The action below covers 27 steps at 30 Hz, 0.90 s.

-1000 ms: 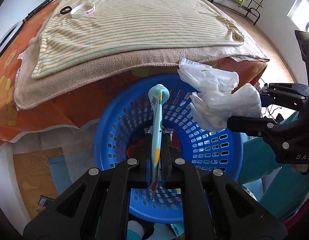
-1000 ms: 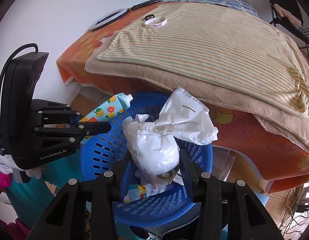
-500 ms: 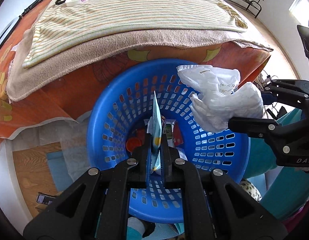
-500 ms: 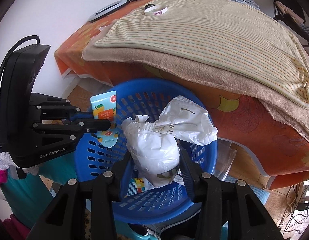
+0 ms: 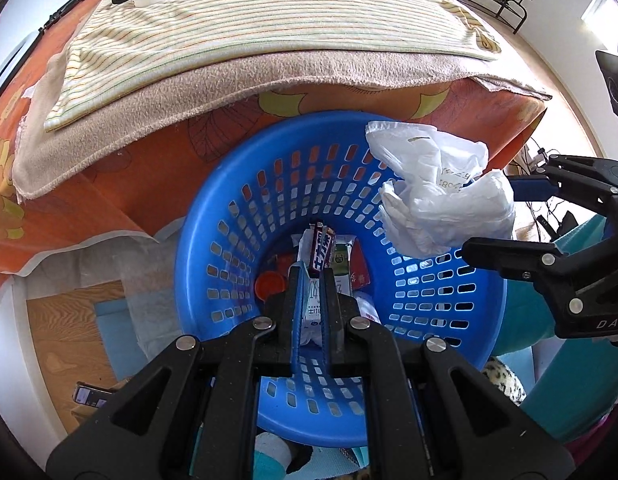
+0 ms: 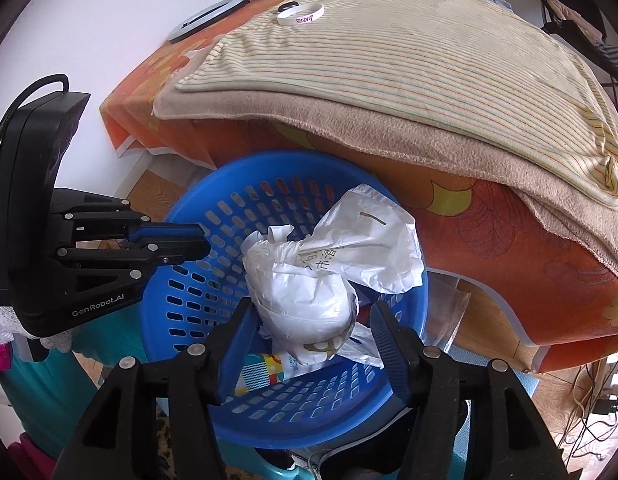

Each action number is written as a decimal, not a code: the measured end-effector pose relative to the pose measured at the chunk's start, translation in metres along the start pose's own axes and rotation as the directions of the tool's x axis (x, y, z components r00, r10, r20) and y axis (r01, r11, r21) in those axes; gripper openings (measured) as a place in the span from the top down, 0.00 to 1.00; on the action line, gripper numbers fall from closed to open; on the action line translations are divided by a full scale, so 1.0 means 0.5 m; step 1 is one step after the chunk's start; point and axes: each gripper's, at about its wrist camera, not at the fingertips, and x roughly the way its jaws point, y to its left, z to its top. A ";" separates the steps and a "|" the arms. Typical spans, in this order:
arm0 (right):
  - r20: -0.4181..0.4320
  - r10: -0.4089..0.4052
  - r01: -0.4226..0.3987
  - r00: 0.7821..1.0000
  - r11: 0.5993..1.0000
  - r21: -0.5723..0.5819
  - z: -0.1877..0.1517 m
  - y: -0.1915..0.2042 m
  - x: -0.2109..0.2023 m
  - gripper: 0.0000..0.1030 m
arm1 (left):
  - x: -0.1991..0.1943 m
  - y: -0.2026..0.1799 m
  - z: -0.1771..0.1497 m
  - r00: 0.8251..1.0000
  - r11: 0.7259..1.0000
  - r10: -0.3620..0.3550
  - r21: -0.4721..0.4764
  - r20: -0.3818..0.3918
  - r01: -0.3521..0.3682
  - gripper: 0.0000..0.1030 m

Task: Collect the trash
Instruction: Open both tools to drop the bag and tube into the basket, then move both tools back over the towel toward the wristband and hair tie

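A blue plastic basket stands on the floor against the bed, with wrappers, an orange cap and a colourful pack at its bottom. My left gripper hangs over the basket, open by a narrow gap with nothing in it. A crumpled white plastic bag hangs above the basket's right side between the fingers of my right gripper. Those fingers are spread; the bag touches the left pad and a thin gap shows at the right one.
The bed edge, with its orange sheet, brown blanket and striped cover, overhangs the basket's far rim. A white wristband lies on the cover. A phone lies on the floor at the left; cables trail at the right.
The fruit-print tube tipped down and left my left gripper, which now holds nothing. My right gripper's fingers have spread wider around the bag. Both grippers came lower over the basket.
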 end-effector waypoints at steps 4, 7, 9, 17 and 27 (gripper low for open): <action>-0.004 -0.007 0.007 1.000 1.000 0.008 -0.002 -0.005 0.000 0.32 | -0.003 0.002 0.000 1.000 1.000 0.008 -0.006 0.013 -0.008 0.55; -0.011 -0.017 0.017 1.000 1.000 0.013 -0.002 -0.006 0.001 0.24 | -0.006 0.003 0.003 1.000 1.000 0.011 -0.011 0.018 -0.011 0.55; -0.014 -0.023 0.023 1.000 1.000 0.016 -0.002 -0.007 0.001 0.18 | -0.005 0.002 0.005 1.000 1.000 0.015 -0.016 0.015 -0.014 0.55; -0.020 -0.032 0.032 0.999 0.999 0.023 -0.004 -0.011 0.002 0.17 | -0.003 0.007 0.003 1.000 1.000 0.022 -0.019 0.013 -0.022 0.42; -0.003 -0.077 0.077 0.997 0.996 0.036 0.000 -0.015 -0.008 0.12 | 0.000 0.012 0.005 0.999 0.999 0.036 -0.033 0.012 -0.035 0.34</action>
